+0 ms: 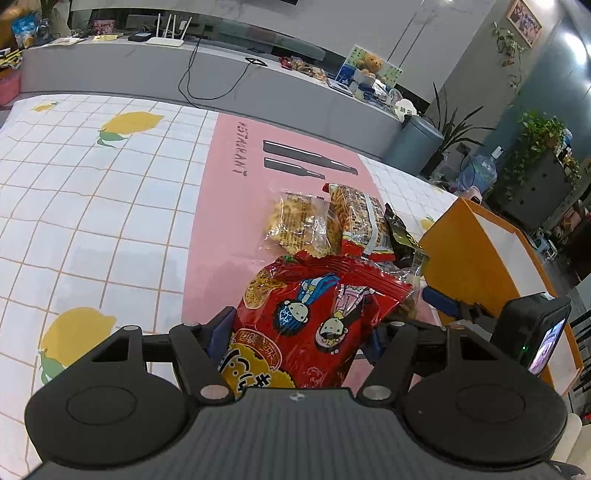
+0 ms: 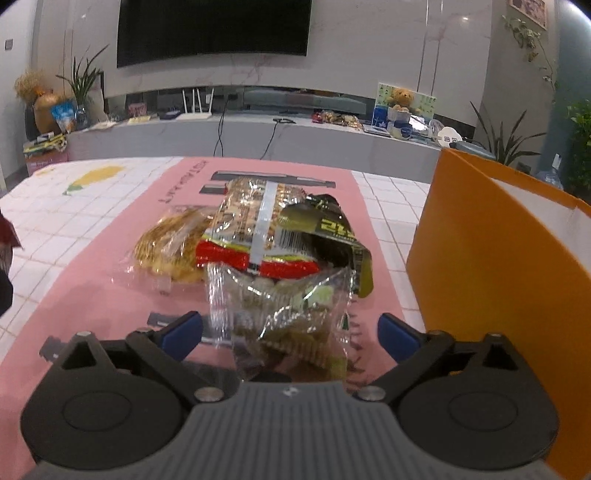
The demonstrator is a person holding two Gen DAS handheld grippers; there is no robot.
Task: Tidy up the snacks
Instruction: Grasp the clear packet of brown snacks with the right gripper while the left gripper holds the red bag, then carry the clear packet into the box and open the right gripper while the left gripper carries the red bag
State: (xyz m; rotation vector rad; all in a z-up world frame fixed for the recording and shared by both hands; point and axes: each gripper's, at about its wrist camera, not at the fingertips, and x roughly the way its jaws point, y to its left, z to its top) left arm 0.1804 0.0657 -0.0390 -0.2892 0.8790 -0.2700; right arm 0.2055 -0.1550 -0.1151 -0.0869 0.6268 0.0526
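Both wrist views close, angled down across tabletop (image 1: pixel 92 206); shared: snack pile (image 2: pixel 258 236), orange box (image 2: pixel 491 266), probably same far wall.

We read this as a home living room, or a lounge set up like one. A big dark TV screen (image 2: pixel 212 31) hangs on a pale marble-look wall, and below it runs a long grey media console (image 2: pixel 258 138). On the console we see a white router with upright antennas (image 2: pixel 195 107), trailing black cables (image 1: pixel 207 81), a teddy bear (image 2: pixel 400 98) against a printed card, and small clutter. Potted plants (image 2: pixel 83 79) stand at both ends, and a trailing vine (image 1: pixel 511 48) hangs near a framed picture (image 1: pixel 523 16). The near table carries a lemon-print grid tablecloth (image 1: pixel 92 192) and a pink placemat (image 1: pixel 229 206). A water jug (image 1: pixel 478 171) sits on the floor at far right.
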